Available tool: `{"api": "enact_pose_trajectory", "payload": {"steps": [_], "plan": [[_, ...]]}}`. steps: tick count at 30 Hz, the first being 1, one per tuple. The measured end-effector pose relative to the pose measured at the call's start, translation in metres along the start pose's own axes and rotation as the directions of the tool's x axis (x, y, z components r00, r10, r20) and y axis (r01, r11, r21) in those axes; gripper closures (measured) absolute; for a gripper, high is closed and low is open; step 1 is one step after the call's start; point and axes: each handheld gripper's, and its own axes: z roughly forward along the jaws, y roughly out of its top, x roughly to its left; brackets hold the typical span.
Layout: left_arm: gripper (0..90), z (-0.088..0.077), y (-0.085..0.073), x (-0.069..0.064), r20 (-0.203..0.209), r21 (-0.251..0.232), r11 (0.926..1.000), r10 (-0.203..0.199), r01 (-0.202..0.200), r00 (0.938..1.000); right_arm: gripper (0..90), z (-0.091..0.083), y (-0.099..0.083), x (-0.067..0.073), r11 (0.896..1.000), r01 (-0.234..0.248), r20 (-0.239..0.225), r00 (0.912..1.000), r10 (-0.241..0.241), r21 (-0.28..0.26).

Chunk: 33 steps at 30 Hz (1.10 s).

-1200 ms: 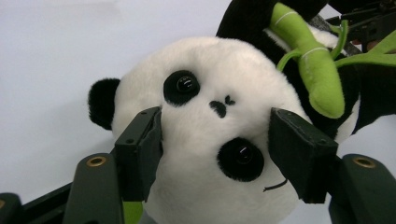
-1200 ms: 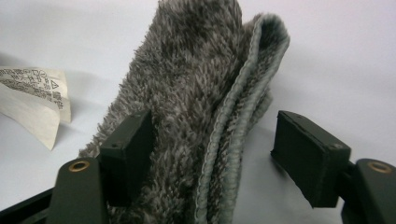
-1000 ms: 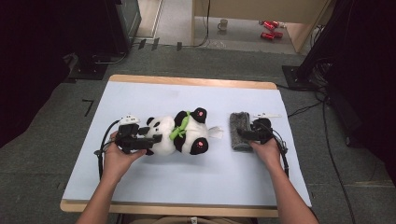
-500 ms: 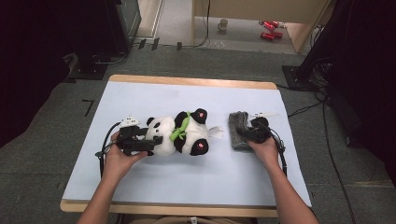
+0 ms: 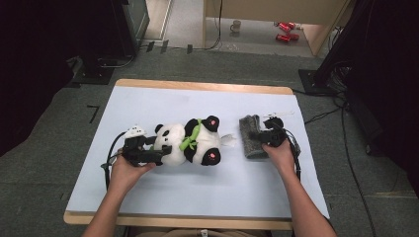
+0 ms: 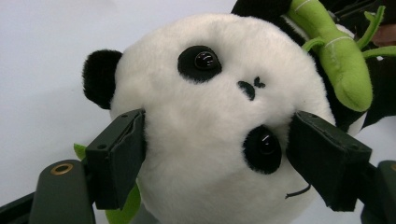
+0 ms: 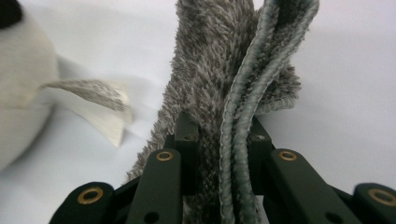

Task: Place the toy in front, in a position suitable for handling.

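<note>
A black-and-white plush panda (image 5: pixel 195 143) holding a green bamboo stalk lies on its side on the white mat (image 5: pixel 197 197). My left gripper (image 5: pixel 160 148) is at its head. In the left gripper view the head (image 6: pixel 210 140) sits between the jaws of that gripper (image 6: pixel 217 154). The jaws have just been opening and now only brush the fur on either side, so the gripper is open. My right gripper (image 5: pixel 259 136) is shut on a folded grey fuzzy cloth (image 5: pixel 249 126) to the right of the panda. The right gripper view shows the cloth (image 7: pixel 219 56) pinched between that gripper's (image 7: pixel 219 135) jaws, which have just been closing.
The mat covers a wooden table whose edge (image 5: pixel 197 85) runs along the far side. The panda's white tag (image 5: pixel 228 140) lies between toy and cloth, and appears again in the right gripper view (image 7: pixel 100 109). A mug (image 5: pixel 236 24) and red cans (image 5: pixel 284 30) sit on the floor beyond.
The right jaws have closed on the grey cloth, which is now bunched narrower. The left jaws have spread wider around the panda's head. Neither hand has shifted much.
</note>
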Motion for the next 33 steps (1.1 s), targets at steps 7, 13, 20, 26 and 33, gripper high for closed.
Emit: {"api": "enact_pose_trajectory", "payload": {"steps": [7,13,20,26,33], "plan": [[22.3,-0.001,-0.001,-0.002,-0.004,0.006,1.0,0.004,-0.004,1.0,75.5,-0.015,0.006,0.006,0.998,-0.021,-0.039,0.9991,0.019,-0.06],[22.4,-0.001,0.0,-0.001,-0.005,0.005,0.9999,-0.014,0.014,0.9999,75.5,-0.026,0.014,0.011,0.996,-0.031,-0.064,0.9976,0.026,-0.085],[22.4,0.0,0.001,-0.001,-0.012,0.009,0.9998,-0.018,0.018,0.9998,75.5,-0.028,0.022,0.035,0.996,0.022,-0.1,0.9945,-0.031,-0.087],[22.3,-0.001,0.001,-0.002,-0.016,0.013,0.9999,-0.006,0.006,0.9998,75.4,-0.031,0.033,0.05,0.996,0.058,-0.095,0.9934,-0.064,-0.064],[21.4,-0.001,-0.001,-0.002,-0.013,-0.004,1.0,-0.004,0.004,0.9999,75.4,-0.05,0.061,0.063,0.992,0.109,-0.088,0.9896,-0.114,-0.059]]}}
